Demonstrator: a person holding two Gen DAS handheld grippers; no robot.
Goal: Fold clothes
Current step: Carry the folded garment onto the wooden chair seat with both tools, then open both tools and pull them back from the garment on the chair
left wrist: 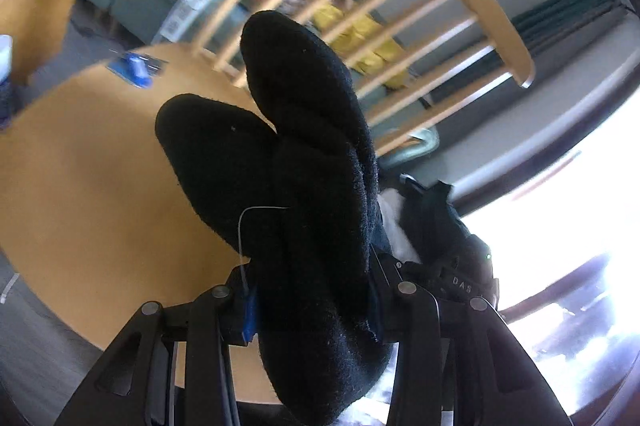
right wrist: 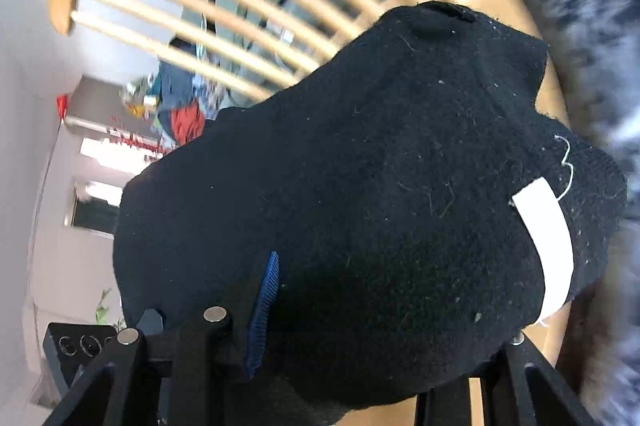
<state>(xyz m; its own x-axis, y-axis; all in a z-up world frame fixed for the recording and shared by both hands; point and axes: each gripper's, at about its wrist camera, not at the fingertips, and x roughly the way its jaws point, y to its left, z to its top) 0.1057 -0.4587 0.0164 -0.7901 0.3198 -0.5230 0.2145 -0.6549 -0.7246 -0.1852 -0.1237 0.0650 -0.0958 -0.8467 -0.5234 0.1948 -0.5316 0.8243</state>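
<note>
The black garment (left wrist: 304, 185), a thick knit or fleece piece with a white label (right wrist: 548, 246) sewn on it and loose thread ends, is off the surface and carried by both claws above a wooden chair seat (left wrist: 80, 165), with the chair's spindle back (left wrist: 400, 5) just beyond it. It looks light and fully limp: it will sag and bunch wherever it is unsupported, and its fuzzy surface should give the pads good purchase, so slipping seems unlikely. For folding, the best holds would be at an edge or corner, one in each claw, so the cloth can be pulled flat between them instead of hanging in a wad. In the left wrist view the left claw (left wrist: 312, 310) pinches a thick bundle of the fabric between its blue pads, and two rounded lobes of it stand up and away from the fingers over the seat. In the right wrist view the right claw (right wrist: 384, 338) is clamped on the same garment; the cloth drapes over and hides its right finger, only the blue pad (right wrist: 264, 310) on the left showing, and the label lies to the right of the grip. The other claw's black body (left wrist: 452, 258) sits just beside the bundle, so the two holds are close together.
</note>
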